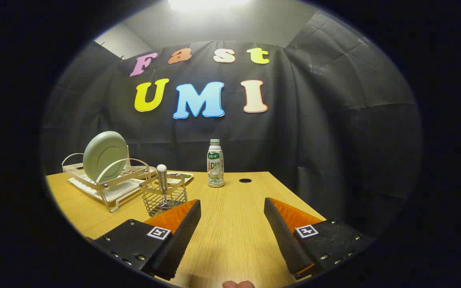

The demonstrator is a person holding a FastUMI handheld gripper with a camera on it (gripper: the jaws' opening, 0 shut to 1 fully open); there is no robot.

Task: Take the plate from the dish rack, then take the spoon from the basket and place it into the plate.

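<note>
A pale green plate [105, 155] stands on edge in a white wire dish rack [108, 185] on the far left of the wooden table [234, 224]. Just right of the rack stands a small wire basket [164, 198] with a spoon [161, 176] upright in it, its pale handle end sticking out on top. My gripper [232, 206] hovers above the table, open, with nothing between its fingers. The basket sits just beyond and beside the left finger [180, 228]; the plate lies further off to the left.
A white drink bottle [215, 163] with a green label stands ahead of the fingers near the table's back edge. A small dark hole [245, 181] is in the tabletop to its right. A flat tray [182, 176] lies behind the basket.
</note>
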